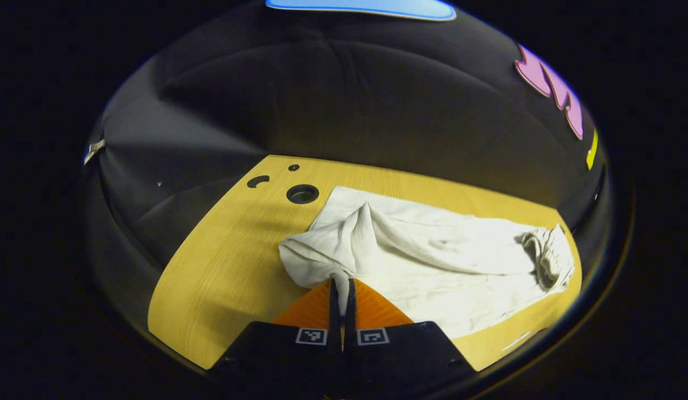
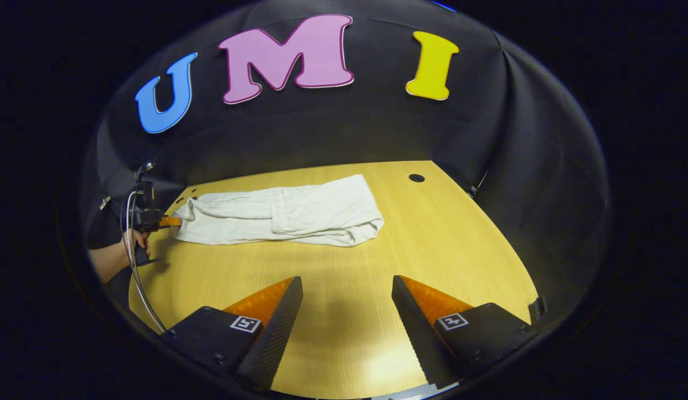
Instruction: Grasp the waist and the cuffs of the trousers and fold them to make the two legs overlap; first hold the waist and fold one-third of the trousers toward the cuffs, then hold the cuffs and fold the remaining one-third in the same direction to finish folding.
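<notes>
In the left gripper view, the left gripper point(image 1: 342, 289) sits lowest in the picture, its two fingers clenched on a bunched fold of the white trousers point(image 1: 432, 261). The cloth rises into a small peak just beyond the fingertips. The trousers lie stretched across the wooden counter point(image 1: 221, 278), one end beside a round hole point(image 1: 302, 194) near the counter's far corner, the other end crumpled toward the opposite edge.

In the right gripper view, the right gripper point(image 2: 346, 311) hovers released over bare counter, its fingers wide apart and touching nothing. The trousers lie well beyond it along the far edge. At their far end a hand point(image 2: 134, 240) holds the left gripper against the cloth.
</notes>
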{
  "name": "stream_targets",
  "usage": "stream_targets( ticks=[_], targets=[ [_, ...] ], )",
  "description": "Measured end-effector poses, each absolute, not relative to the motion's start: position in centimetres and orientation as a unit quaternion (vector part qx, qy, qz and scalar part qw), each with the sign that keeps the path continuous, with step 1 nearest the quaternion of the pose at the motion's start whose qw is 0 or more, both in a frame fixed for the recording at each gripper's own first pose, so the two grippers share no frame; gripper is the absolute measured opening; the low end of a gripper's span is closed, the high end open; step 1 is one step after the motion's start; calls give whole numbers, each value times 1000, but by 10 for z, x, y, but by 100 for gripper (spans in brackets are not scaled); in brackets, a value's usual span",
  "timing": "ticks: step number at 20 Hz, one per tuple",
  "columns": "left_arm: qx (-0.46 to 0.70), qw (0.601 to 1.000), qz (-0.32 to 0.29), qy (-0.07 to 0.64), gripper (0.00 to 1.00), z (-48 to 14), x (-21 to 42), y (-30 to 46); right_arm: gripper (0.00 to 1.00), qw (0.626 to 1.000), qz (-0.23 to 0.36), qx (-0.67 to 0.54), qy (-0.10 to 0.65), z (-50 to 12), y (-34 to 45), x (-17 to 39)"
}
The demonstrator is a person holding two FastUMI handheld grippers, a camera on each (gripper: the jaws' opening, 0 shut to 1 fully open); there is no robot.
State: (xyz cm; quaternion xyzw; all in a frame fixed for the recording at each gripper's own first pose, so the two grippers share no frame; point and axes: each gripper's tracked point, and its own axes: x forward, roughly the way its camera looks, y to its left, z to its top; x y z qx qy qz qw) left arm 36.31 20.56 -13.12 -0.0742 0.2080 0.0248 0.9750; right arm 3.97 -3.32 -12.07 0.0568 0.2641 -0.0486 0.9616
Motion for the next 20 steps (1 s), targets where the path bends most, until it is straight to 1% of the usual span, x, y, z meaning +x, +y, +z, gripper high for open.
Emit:
stream_targets(
  ticks=[3, 6, 9, 12, 17, 20],
  targets=[
    [-93, 980, 14, 176, 5, -99, 358, 196, 99, 963, -62, 69, 251, -109, -44, 35],
    [-96, 984, -3, 153, 5, -68, 353, 176, 99, 965, -69, 57, 245, -100, -62, 29],
    [-100, 987, -25, 126, 5, -29, 349, 143, 99, 968, -88, 64, 226, -84, -92, 33],
    [-103, 988, -40, 106, 5, 4, 341, 108, 98, 970, -92, 70, 214, -76, -113, 35],
    [-153, 983, -76, 67, 5, 63, 329, 25, 99, 971, -85, 77, 208, -76, -144, 36],
    [-181, 977, -101, 50, 5, 96, 323, -39, 99, 978, -68, 43, 190, -74, -159, 40]
  ],
)
